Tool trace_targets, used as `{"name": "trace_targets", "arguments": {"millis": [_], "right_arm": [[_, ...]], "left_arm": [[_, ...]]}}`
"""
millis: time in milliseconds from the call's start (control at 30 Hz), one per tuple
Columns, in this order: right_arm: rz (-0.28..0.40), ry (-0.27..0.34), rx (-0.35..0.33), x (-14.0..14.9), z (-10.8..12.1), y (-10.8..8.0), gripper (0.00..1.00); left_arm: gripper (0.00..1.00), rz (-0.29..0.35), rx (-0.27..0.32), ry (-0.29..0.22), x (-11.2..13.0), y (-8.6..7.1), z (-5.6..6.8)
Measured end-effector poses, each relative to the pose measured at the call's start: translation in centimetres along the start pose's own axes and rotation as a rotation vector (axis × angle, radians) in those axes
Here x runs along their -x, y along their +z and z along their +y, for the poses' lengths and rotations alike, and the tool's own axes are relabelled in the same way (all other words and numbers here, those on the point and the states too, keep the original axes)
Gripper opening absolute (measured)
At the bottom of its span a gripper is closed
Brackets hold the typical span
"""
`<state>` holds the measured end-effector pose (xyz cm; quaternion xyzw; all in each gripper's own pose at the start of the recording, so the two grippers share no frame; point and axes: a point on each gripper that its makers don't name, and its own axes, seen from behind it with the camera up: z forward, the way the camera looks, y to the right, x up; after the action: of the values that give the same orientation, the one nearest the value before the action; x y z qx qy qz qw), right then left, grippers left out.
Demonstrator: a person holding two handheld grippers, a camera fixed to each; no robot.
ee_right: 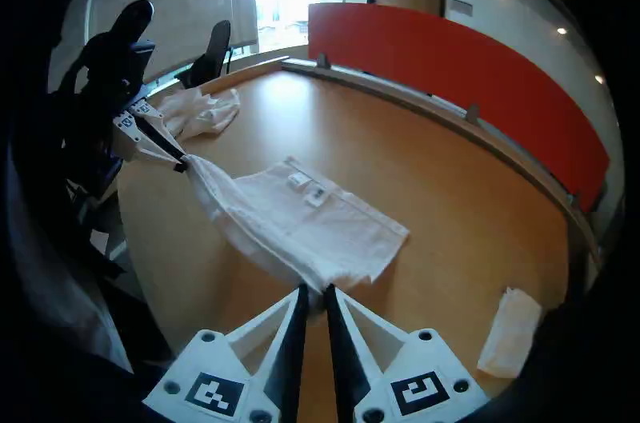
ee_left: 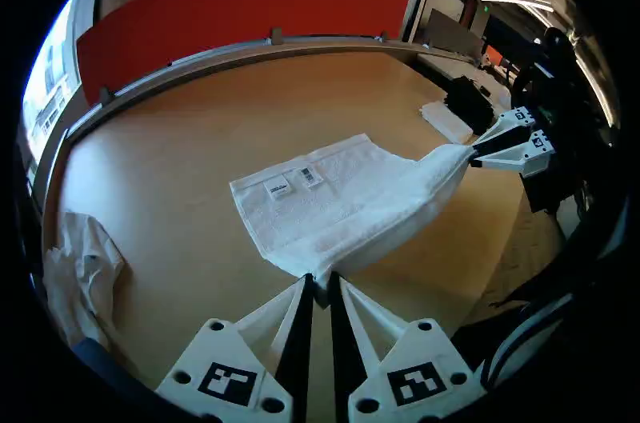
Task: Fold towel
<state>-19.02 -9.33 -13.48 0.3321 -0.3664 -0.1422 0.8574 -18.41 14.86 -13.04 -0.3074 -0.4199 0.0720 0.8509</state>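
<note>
In the left gripper view, the left gripper point(ee_left: 320, 283) had its jaws drawn almost together, pinching one near corner of the white towel point(ee_left: 336, 199). The cloth bunched into a small peak right between the fingertips. The right gripper point(ee_left: 478, 153), farther off toward the worktop's right edge, nipped the other near corner in the same way. That hem hung raised and sagging between the two, clear of the worktop point(ee_left: 176, 183). The far half of the towel lay flat toward the middle of the worktop, with its two sewn labels point(ee_left: 292, 181) facing up. Holding both near corners this way looked like preparation to carry that hem over onto the far one. A crumpled white cloth point(ee_left: 80, 263) sat at the worktop's left edge, well apart from the towel.

In the right gripper view, the right gripper point(ee_right: 316, 291) also showed jaws nearly pressed together. A gathered corner of the towel point(ee_right: 320, 223) was caught between them at the very tips. From there the lifted hem ran left to the left gripper point(ee_right: 182, 163), whose fingers were clamped on the opposite corner, out past the worktop's near edge. The rest of the towel lay spread across the worktop point(ee_right: 448, 207), and its far hem was flat and straight. A small folded cloth point(ee_right: 512, 331) rested near the right-hand edge, clear of the fold path.
</note>
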Motion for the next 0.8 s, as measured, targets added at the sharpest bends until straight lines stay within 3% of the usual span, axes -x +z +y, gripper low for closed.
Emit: {"name": "trace_targets", "arguments": {"millis": [500, 800], "right_arm": [[-0.025, -0.017, -0.001, 0.2, 0.5, 0.8, 0.17], [-0.036, -0.021, 0.019, -0.5, 2.3, 2.6, 0.17]], "left_arm": [[0.14, -0.001, -0.004, -0.004, -0.2, 1.1, -0.3], [0.14, 0.018, -0.026, 0.004, -2.1, 2.5, -1.6]]}}
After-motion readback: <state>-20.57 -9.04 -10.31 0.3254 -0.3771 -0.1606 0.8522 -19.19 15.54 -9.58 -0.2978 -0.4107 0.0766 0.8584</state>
